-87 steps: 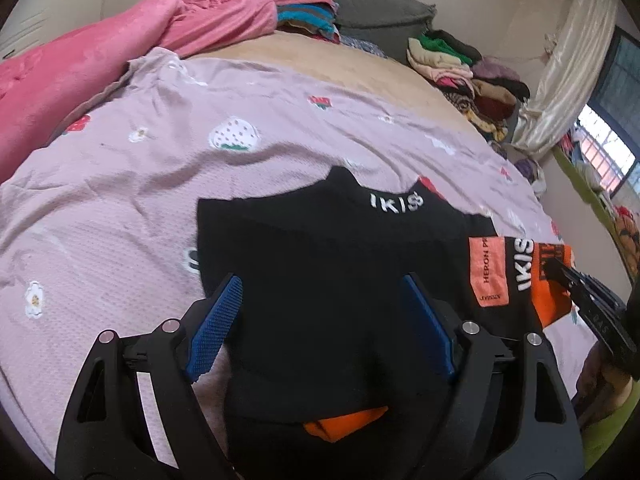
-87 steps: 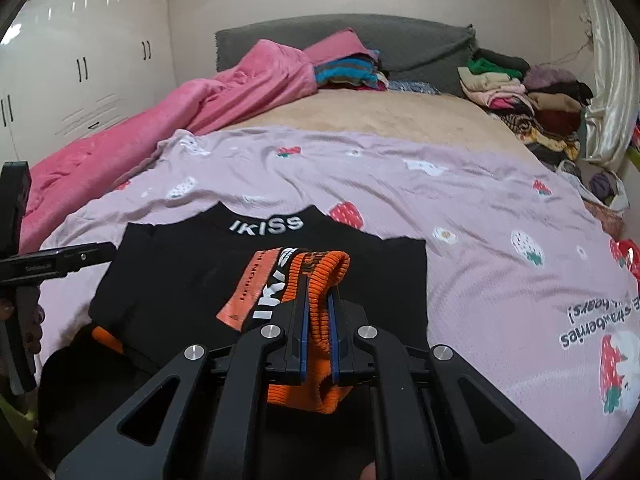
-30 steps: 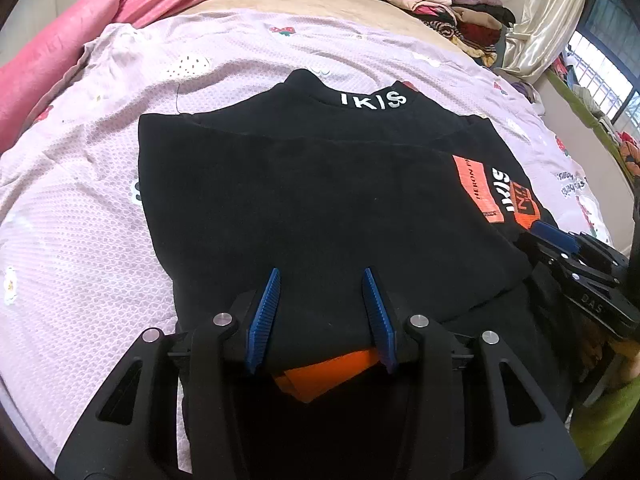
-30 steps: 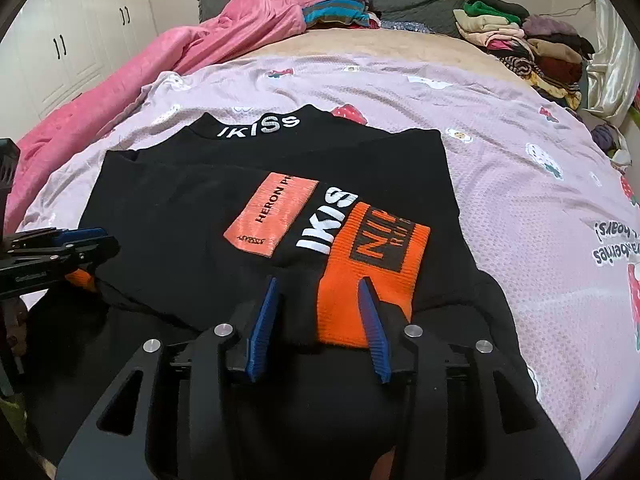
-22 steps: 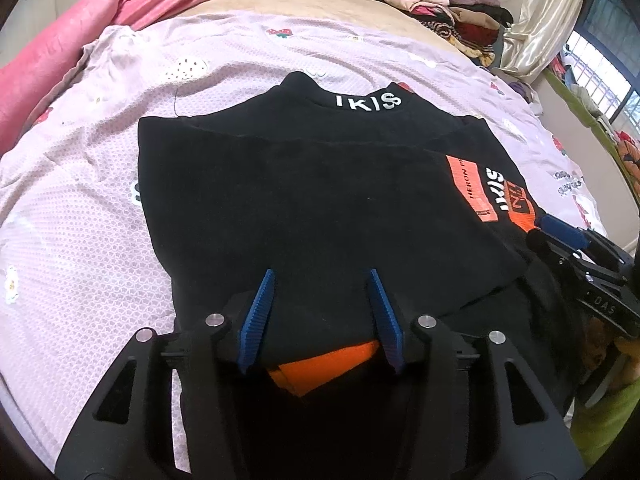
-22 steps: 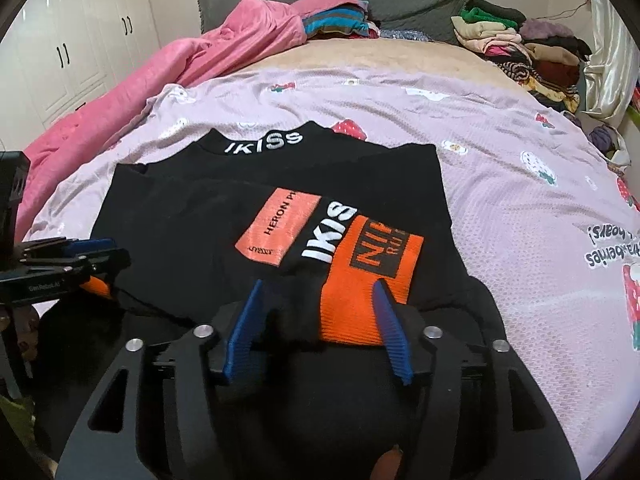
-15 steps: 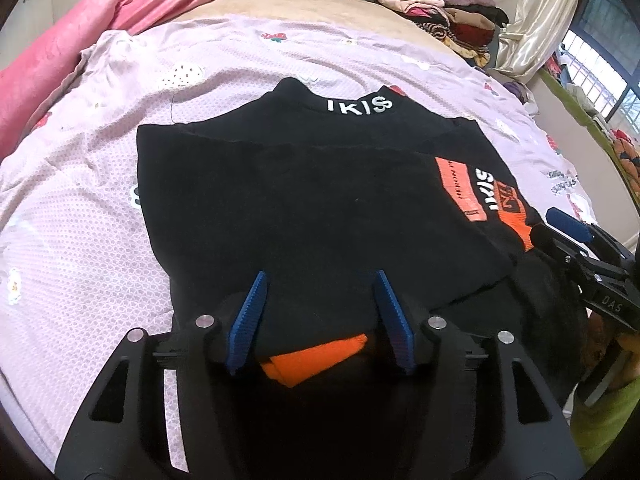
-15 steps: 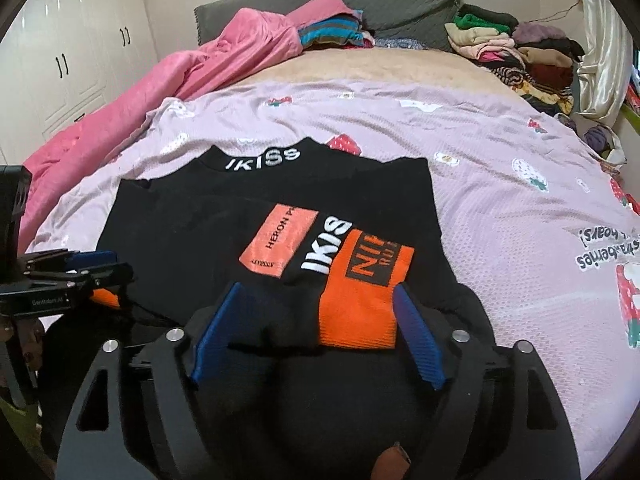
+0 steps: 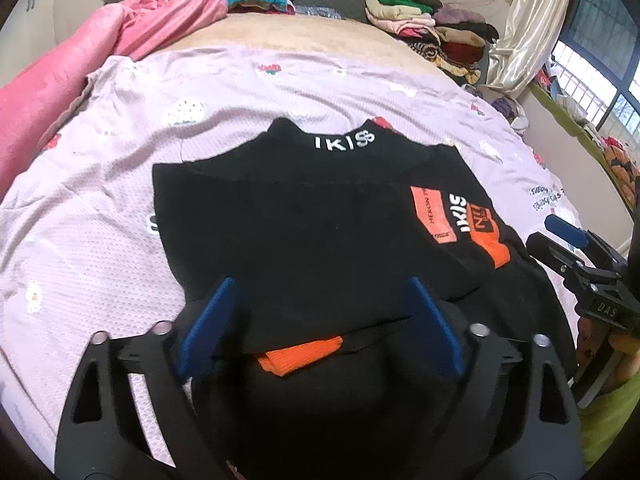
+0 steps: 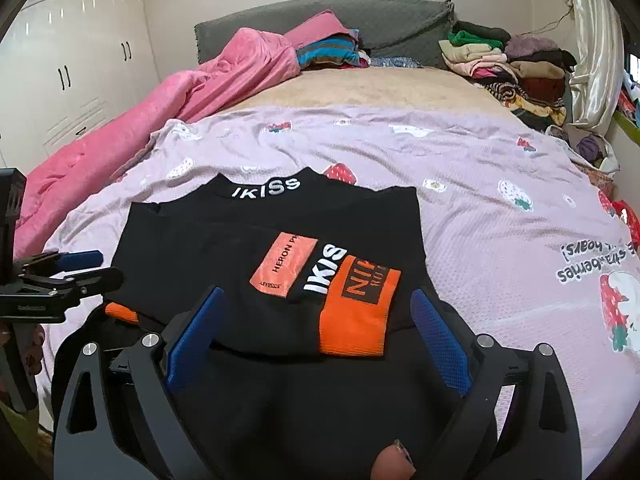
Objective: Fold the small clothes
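Now both sleeves lie folded across the black top (image 10: 224, 248) on the bed (image 10: 500, 240), each hand-held gripper, left (image 9: 316, 320) and right (image 10: 316, 332), wide and empty; lifting only one hem corner could spill them; it reads "IKISS" and "HERON"

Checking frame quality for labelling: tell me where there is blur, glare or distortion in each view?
Left wrist view: softly blurred overall, window blown out, fisheye bending the bed edge, dark corners. Right wrist view: sharper, the sweater lettering readable, mild sheen on the wardrobe doors, same fisheye curve.
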A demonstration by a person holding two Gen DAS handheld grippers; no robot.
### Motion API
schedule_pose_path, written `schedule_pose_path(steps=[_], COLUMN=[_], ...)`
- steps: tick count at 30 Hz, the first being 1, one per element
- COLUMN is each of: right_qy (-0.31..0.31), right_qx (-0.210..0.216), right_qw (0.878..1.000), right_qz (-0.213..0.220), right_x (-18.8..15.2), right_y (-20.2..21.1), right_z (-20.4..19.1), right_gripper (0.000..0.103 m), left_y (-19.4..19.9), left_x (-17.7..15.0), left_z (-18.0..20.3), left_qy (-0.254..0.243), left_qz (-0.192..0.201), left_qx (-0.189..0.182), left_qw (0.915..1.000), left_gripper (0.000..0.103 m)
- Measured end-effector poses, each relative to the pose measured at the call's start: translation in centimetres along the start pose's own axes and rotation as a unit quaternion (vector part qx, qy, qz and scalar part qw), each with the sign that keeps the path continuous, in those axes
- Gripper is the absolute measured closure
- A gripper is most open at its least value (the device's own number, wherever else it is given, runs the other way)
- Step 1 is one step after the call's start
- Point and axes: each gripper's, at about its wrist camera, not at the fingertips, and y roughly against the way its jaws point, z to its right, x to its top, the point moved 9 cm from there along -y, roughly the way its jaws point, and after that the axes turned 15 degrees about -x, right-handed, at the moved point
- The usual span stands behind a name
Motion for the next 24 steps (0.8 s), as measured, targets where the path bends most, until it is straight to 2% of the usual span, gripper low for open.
schedule_pose_path(steps=[3,24], right_qy=[0.000,0.001], right_qx=[-0.002,0.006], right_qw=[1.000,1.000], right_qz=[0.005,0.030], right_x=[0.2,0.6], right_y=[0.6,4.7], right_z=[0.1,1.2], right_gripper=[0.010,0.010], left_y=[0.7,5.2], left_x=[0.3,0.2], left_z=[0.1,1.2], left_qy=[0.000,0.002], left_qz=[0.008,0.045], left_qx=[0.004,0.013], left_qw=[1.0000,0.9989], left_gripper=[0.010,0.010])
